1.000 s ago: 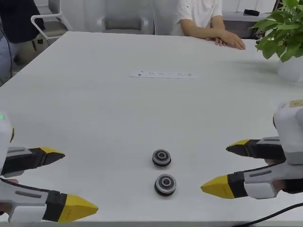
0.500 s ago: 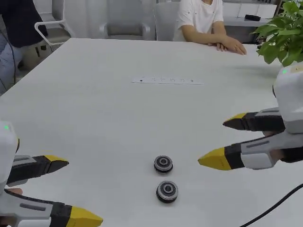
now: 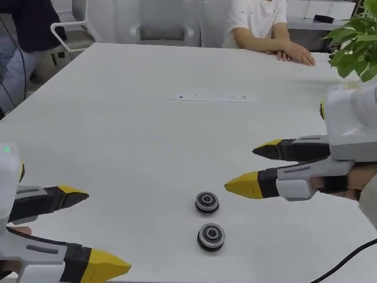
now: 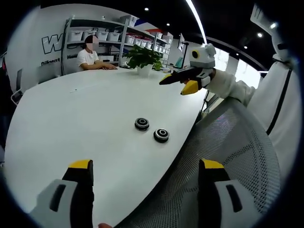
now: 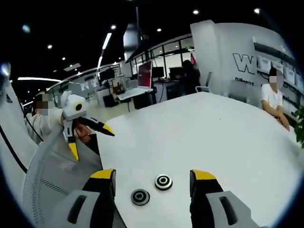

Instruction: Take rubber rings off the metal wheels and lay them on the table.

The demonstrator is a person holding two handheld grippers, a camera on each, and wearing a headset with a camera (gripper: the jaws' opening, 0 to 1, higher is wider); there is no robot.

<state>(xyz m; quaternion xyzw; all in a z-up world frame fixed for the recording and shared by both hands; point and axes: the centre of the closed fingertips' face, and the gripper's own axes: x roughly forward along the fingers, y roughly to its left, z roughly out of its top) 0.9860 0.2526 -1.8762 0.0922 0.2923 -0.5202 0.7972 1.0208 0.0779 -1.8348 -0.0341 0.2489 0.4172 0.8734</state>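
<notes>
Closest to the person, the left gripper (image 3: 106, 233) with grey jaws and yellow tips is hanging at the near left edge of the big white table (image 3: 118, 118). Its jaws are standing wide apart and are holding nothing. In the left gripper view, the same gripper (image 4: 145, 166) is pointing across the table edge toward the wheels.

A little farther in, two small round metal wheels are lying flat on the table, near each other but not touching. The near metal wheel (image 3: 211, 236) is wearing a black rubber ring around its silver middle. The far metal wheel (image 3: 207, 201) is sitting just behind it and is looking the same. No gripper is touching them.

Up and to the right of the far wheel, the right gripper (image 3: 240, 168) is hovering in the air above the table. Its jaws are spread apart too, with nothing between them. In the right gripper view, both wheels are showing between its yellow tips (image 5: 153, 175).

Farther back, a thin white paper strip (image 3: 212, 97) is lying flat on the table. At the far end, a person in a white shirt (image 3: 265, 23) is sitting with hands on the table. A leafy green plant (image 3: 356, 47) is standing at the far right.
</notes>
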